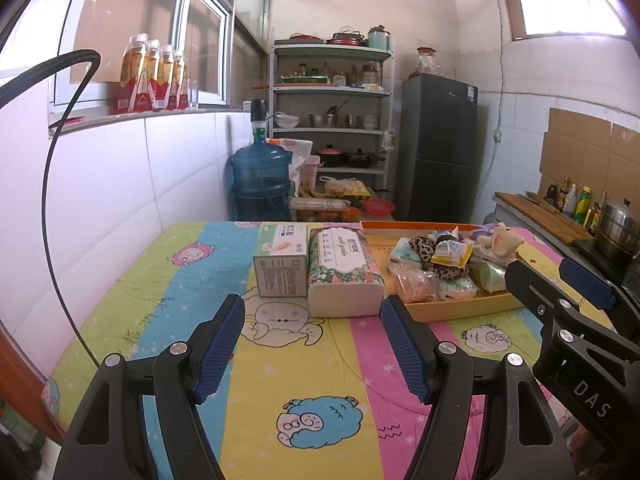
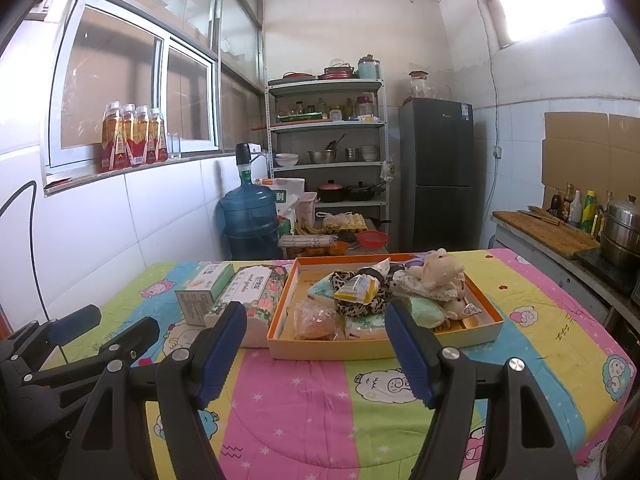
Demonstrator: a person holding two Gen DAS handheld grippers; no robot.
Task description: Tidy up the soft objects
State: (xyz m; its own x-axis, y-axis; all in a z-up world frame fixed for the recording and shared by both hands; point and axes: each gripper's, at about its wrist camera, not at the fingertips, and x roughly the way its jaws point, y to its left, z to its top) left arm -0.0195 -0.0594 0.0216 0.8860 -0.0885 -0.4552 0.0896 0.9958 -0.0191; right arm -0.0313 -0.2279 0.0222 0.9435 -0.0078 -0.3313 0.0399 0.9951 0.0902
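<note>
An orange tray [image 2: 384, 346] on the colourful quilted table holds several soft items: a leopard-print cloth [image 2: 360, 306], a beige plush toy [image 2: 440, 270], a green tissue pack [image 2: 426, 312] and a bag of orange snacks [image 2: 316, 322]. The same tray [image 1: 460, 308] and plush toy [image 1: 504, 240] show at the right of the left wrist view. A floral tissue pack [image 1: 344, 276] and a green-white box [image 1: 282, 268] lie left of the tray. My left gripper [image 1: 312, 348] is open over the quilt, short of the tissue pack. My right gripper [image 2: 314, 348] is open in front of the tray. Neither holds anything.
Behind the table stand a blue water jug [image 1: 260, 180], a metal shelf with cookware [image 1: 332, 120] and a dark fridge [image 1: 440, 148]. A counter with bottles and a steel pot [image 2: 622, 232] runs along the right. Drink bottles [image 1: 154, 80] line the windowsill. A black cable [image 1: 56, 160] arcs at left.
</note>
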